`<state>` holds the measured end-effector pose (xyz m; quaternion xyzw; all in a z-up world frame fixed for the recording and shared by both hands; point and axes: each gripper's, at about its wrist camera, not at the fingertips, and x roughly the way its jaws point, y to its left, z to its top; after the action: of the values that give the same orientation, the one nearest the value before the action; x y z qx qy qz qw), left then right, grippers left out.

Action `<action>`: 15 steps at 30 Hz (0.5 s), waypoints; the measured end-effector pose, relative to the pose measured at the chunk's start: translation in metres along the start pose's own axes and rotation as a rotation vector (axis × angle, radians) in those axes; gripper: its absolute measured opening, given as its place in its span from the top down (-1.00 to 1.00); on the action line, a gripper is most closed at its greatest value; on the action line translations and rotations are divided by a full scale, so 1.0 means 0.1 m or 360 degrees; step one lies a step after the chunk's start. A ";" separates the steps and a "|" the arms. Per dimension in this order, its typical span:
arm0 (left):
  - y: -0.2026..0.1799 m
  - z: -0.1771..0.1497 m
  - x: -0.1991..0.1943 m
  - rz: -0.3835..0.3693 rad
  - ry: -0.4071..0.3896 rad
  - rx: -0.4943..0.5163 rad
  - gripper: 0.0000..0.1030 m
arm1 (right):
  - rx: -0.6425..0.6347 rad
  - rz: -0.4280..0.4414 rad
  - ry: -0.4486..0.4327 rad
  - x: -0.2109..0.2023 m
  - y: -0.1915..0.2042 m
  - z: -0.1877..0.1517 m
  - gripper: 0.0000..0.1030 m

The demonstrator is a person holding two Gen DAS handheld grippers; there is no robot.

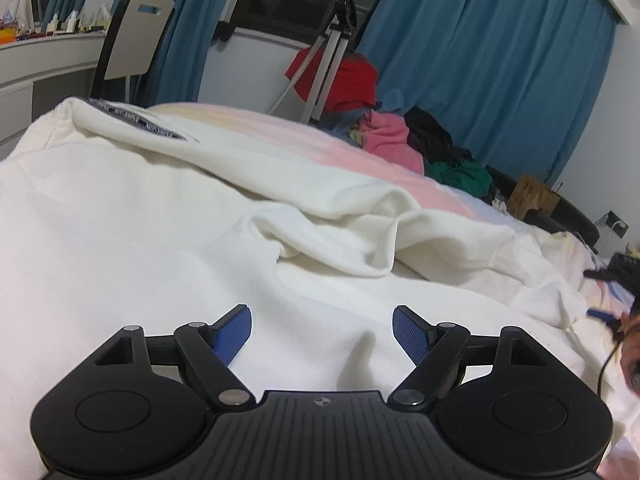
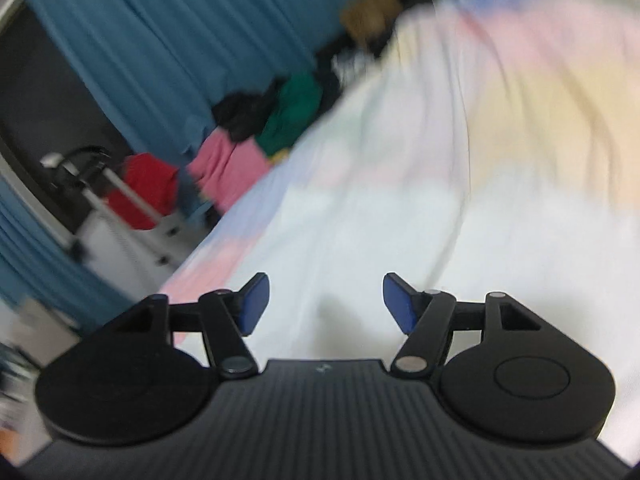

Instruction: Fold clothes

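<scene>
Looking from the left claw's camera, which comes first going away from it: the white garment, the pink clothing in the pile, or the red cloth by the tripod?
From the left claw, nearest first:
1. White garment, directly under and ahead of the claw.
2. Pink clothing, in the pile at the bed's far right edge.
3. Red cloth, behind the pile, beside the tripod, before the blue curtain.

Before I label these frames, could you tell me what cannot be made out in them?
- Left wrist view: the patch lettering on the white garment is too small and foreshortened to read.
- Left wrist view: the right gripper is cut off by the frame edge.
- Right wrist view: motion blur smears the clothes pile and the garment's folds.
</scene>
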<state>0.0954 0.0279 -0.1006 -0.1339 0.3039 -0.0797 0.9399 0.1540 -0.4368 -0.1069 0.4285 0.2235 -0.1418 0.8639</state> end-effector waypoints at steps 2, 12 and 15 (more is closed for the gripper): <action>-0.02 -0.02 0.02 0.0004 0.0009 0.0006 -0.54 | 0.0150 0.0100 0.0127 0.09 -0.12 -0.11 -0.29; -0.24 -0.10 0.18 0.0070 0.0012 0.0220 -0.54 | 0.0065 -0.0160 -0.0071 0.56 -0.12 -0.17 -0.24; -0.25 -0.08 0.23 0.0065 0.0012 0.0219 -0.54 | 0.0136 -0.0203 -0.0148 0.79 -0.19 0.09 0.18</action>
<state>0.1074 -0.0025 -0.1119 -0.0623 0.3039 -0.0819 0.9471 0.2161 -0.4596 -0.1552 0.4428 0.2036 -0.2258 0.8435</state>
